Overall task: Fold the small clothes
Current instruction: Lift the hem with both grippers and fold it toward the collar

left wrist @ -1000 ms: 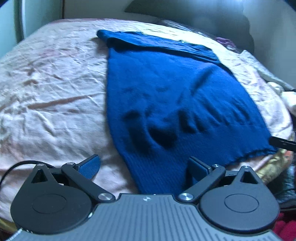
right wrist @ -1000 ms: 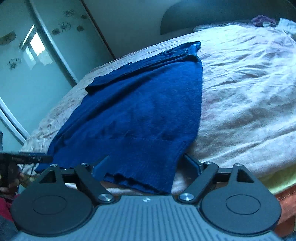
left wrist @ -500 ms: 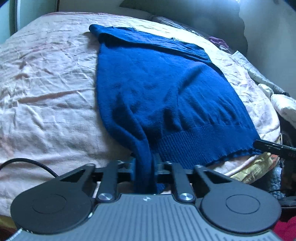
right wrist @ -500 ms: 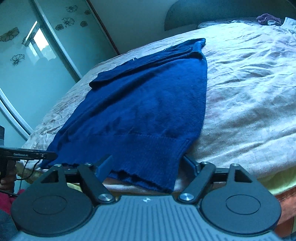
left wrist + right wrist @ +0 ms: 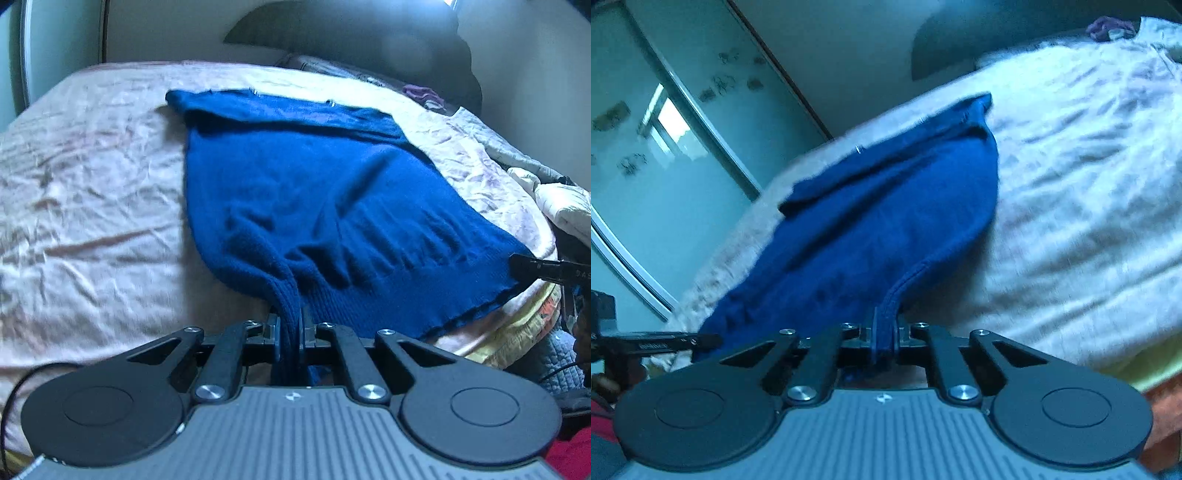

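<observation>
A dark blue knit sweater (image 5: 314, 206) lies flat on the bed, its ribbed hem toward me and its sleeves folded across the far end. My left gripper (image 5: 291, 332) is shut on the hem's left corner, which bunches into the jaws. In the right wrist view the sweater (image 5: 871, 229) rises from the sheet near me, and my right gripper (image 5: 884, 336) is shut on the hem's right corner. The right gripper's tip (image 5: 532, 267) also shows at the hem's far corner in the left wrist view. The left gripper's tip (image 5: 657, 345) shows in the right wrist view.
The bed has a wrinkled pale pink sheet (image 5: 92, 206). A crumpled light blanket (image 5: 565, 206) lies at the bed's right side. A mirrored wardrobe door (image 5: 657, 147) stands on the left. A purple cloth (image 5: 1108, 26) lies near the headboard.
Both grippers closed on the hem corners, the left first, then the right. The right corner now lifts off the sheet and the hem pulls into folds.
</observation>
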Demonstrator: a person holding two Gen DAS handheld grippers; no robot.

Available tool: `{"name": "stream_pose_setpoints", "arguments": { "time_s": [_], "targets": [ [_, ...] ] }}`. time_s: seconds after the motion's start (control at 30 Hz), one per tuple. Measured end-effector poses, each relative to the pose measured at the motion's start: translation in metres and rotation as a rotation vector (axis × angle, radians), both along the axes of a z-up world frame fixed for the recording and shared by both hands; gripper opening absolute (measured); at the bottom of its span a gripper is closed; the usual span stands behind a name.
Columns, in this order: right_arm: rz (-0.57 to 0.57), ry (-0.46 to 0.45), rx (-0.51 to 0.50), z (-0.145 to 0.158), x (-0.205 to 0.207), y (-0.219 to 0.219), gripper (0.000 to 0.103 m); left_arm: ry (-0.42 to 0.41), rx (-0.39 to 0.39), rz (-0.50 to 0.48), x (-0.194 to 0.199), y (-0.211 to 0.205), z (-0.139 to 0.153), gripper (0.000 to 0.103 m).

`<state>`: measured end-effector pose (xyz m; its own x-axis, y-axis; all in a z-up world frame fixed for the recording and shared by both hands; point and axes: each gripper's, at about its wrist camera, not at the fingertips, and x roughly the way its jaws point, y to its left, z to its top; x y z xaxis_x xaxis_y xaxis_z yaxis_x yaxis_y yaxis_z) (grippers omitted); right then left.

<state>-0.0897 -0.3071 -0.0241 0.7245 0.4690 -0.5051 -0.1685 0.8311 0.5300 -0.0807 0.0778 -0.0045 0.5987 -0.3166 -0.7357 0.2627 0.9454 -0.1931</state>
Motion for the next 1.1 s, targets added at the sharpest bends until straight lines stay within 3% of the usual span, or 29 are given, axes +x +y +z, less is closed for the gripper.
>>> {"name": "stream_pose_setpoints", "arguments": {
  "time_s": [0.53,0.77,1.1],
  "targets": [
    [-0.002,-0.228,-0.035,0.052,0.035,0.022,0.008,-0.201,0.070,0.049,0.020,-0.010,0.048,0.009],
    [-0.070,-0.327,-0.041,0.069,0.056,0.022,0.008,-0.252,0.044,0.110,0.038,-0.007,0.071,0.009],
    [-0.155,-0.465,-0.124,0.087,0.083,0.035,0.008,-0.318,0.029,0.177,0.079,-0.008,0.095,0.009]
  ]
}}
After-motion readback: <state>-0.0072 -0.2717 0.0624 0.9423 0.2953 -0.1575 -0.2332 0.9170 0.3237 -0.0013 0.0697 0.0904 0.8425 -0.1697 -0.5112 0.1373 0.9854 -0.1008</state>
